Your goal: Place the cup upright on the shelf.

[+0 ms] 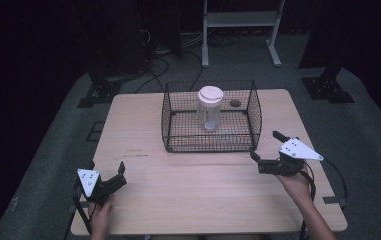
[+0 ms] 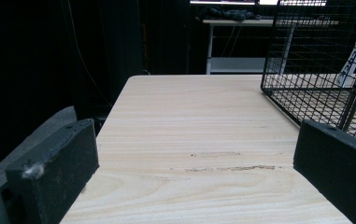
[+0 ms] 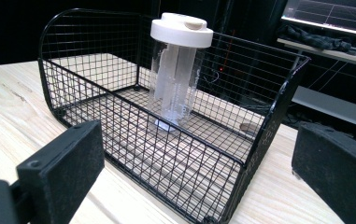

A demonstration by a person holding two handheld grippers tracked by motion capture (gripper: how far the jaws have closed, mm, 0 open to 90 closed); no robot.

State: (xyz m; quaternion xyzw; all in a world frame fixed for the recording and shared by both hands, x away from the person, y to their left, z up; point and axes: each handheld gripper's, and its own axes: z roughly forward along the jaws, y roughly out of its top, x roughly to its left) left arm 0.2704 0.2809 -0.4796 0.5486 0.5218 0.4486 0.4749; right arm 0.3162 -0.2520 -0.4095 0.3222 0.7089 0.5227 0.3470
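Right gripper view is showing the right gripper (image 3: pixel 199 172) gaping empty, facing the wire basket (image 3: pixel 255 154). Likely reaching for the lidded jar (image 3: pixel 178 79); going over the rim looks safest. The left gripper (image 2: pixel 194 172) is idling, jaws apart.

A light wooden table (image 1: pixel 143 130) carries 1 black wire basket (image 1: pixel 178 135) near its far edge.

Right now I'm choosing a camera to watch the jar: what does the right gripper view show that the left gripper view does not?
Right gripper view: the whole clear jar with its white lid, standing upright inside the wire basket.
Left gripper view: a long bare stretch of table and its far left edge.
Both: the basket, the wooden table, and open black jaws.
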